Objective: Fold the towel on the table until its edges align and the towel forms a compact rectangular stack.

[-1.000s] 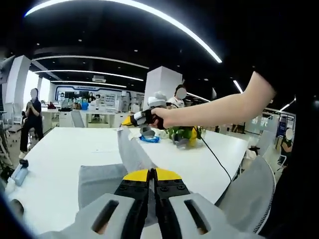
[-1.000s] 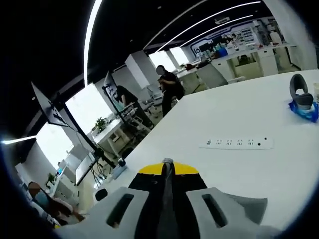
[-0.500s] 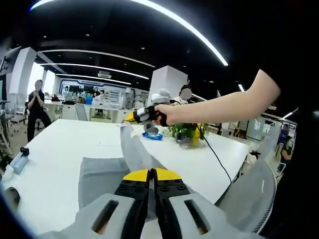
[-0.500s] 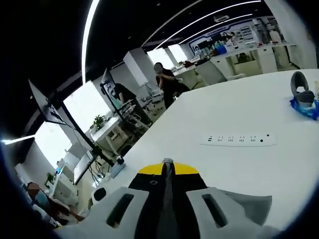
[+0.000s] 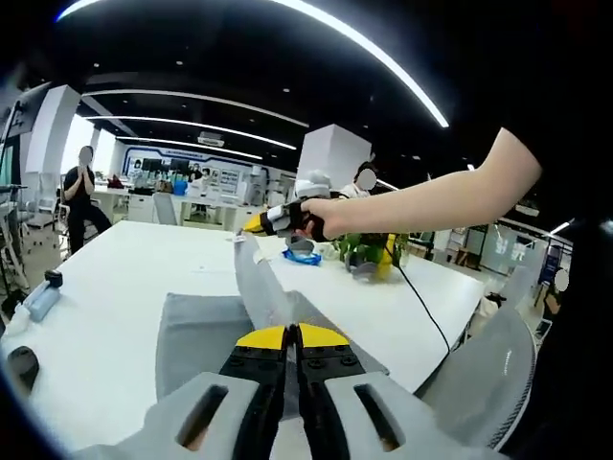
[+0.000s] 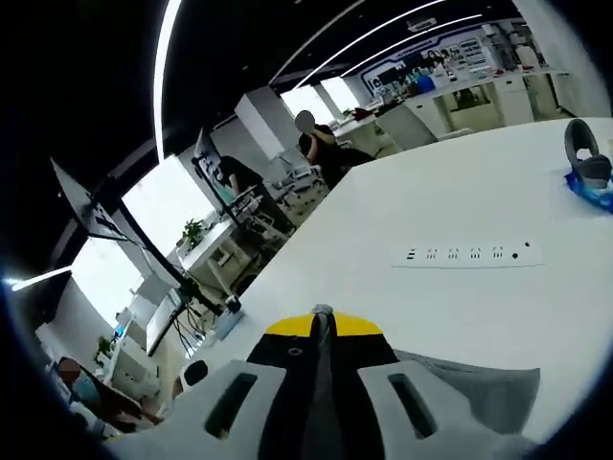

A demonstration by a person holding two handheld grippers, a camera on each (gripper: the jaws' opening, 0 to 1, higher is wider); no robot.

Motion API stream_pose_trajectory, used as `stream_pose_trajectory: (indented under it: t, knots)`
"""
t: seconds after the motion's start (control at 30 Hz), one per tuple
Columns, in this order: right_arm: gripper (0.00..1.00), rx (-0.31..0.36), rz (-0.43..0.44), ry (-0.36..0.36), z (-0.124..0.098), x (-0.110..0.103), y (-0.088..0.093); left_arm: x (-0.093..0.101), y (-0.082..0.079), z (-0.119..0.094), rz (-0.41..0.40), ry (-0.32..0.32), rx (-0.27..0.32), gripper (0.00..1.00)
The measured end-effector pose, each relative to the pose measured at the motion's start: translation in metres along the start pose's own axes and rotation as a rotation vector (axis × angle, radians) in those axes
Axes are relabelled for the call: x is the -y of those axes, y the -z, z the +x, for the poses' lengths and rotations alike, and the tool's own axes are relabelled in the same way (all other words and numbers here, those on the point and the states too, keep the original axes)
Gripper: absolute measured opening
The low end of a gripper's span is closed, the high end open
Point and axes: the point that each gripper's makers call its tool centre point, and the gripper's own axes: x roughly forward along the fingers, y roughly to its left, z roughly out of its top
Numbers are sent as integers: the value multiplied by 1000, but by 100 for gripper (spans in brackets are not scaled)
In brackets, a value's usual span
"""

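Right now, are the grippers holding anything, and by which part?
Both are shut on the grey towel. The right gripper pinches a lifted corner up off the table; the left gripper clamps the near edge.

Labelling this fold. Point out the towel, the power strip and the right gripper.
towel (image 5: 196, 335), left gripper view: flat grey panel on the table.
power strip (image 6: 467, 255), right gripper view: middle of its white body.
right gripper (image 5: 247, 226), left gripper view: yellow tips pinching the towel's raised edge.
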Motion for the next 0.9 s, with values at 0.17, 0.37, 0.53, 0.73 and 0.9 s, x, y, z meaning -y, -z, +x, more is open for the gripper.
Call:
stream_pose_trajectory:
  t: [0.17, 0.37, 0.53, 0.73, 0.9]
  knots:
    - [2, -13, 8, 2, 7, 1, 5, -5, 1, -2, -9, -16, 2, 2]
    - [2, -22, 39, 1, 17, -2, 11, -3, 2, -2, -19, -14, 10, 3]
    - [2, -18, 52, -4, 28, -6, 15, -10, -2, -7, -11, -37, 41, 3]
    - [2, 24, 83, 1, 41, -8, 15, -42, 16, -5, -91, -92, 7, 3]
    - [2, 70, 137, -50, 51, -24, 13, -58, 30, -9, -116, -123, -20, 3]
